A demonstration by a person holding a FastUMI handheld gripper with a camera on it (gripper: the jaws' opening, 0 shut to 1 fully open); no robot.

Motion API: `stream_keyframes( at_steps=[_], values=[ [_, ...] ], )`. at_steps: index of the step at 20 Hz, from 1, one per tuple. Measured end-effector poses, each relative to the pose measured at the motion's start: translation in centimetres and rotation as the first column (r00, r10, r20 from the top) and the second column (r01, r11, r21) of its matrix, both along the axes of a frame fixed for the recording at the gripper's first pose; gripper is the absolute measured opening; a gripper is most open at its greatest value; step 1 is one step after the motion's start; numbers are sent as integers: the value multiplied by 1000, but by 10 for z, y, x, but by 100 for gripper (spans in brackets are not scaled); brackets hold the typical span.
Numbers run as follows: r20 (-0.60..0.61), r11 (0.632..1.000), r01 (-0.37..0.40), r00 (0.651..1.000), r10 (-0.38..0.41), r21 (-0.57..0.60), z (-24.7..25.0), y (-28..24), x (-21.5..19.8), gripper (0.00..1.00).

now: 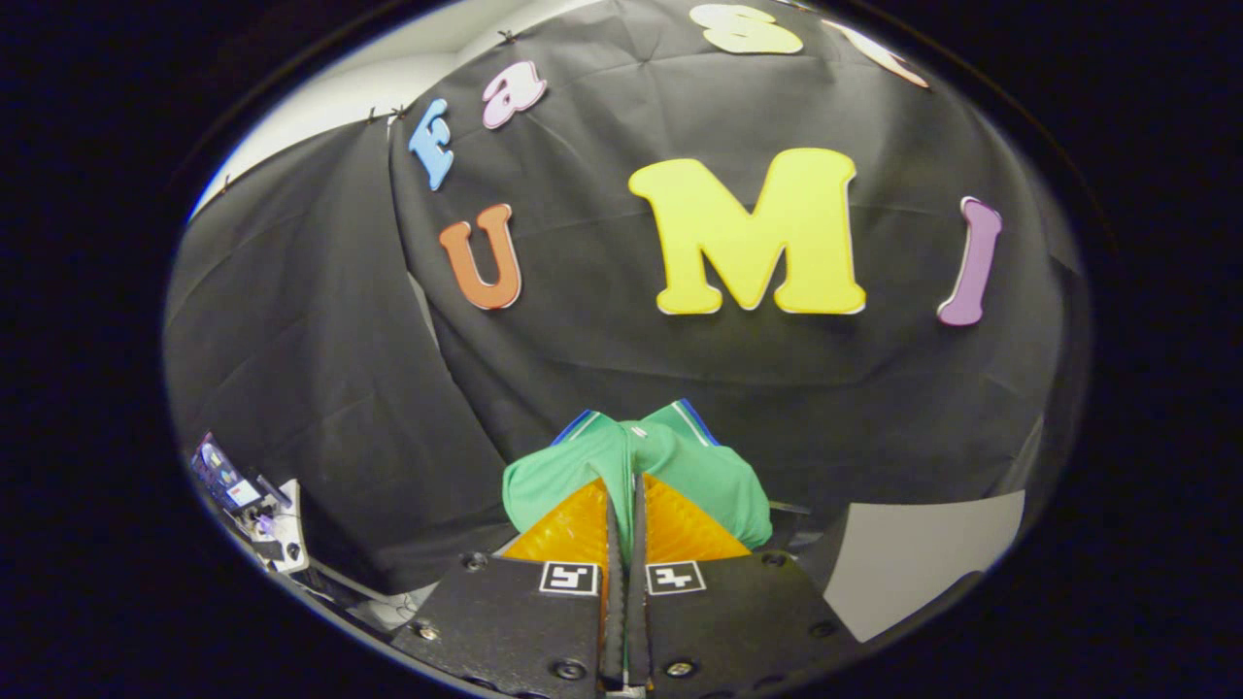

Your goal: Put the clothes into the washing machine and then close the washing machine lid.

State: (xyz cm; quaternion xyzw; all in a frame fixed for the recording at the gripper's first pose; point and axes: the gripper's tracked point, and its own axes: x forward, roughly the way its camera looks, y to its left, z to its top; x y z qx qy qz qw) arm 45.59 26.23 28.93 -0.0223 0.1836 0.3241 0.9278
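My hand-held gripper (626, 485) is clamped on the green garment (670, 461), both fingers pressing a fold between them. The garment bunches just beyond the fingertips, lifted before the far black cloth wall (320, 320).

green garment (680, 466) – blue-and-white striped edging, black cloth wall (320, 369)

One green cloth garment (636, 466) with blue-and-white striped trim, pinched between two fingers (573, 529) of one handheld gripper (626, 505). Two square black-and-white marker tags (569, 578), one on each finger. One black cloth booth wall (320, 320). One pale flat panel (923, 553) beyond the fingers.
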Motion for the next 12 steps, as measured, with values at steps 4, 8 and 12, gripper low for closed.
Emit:
stream_keyframes(
  at_steps=[4,8,12],
  values=[
    [-40,1000,-26,999,25,-14,-23,27,3,5],
    [-84,998,-23,996,18,-53,-69,41,6,5],
    [-149,997,-7,989,-5,-75,-118,49,10,5]
  ],
)
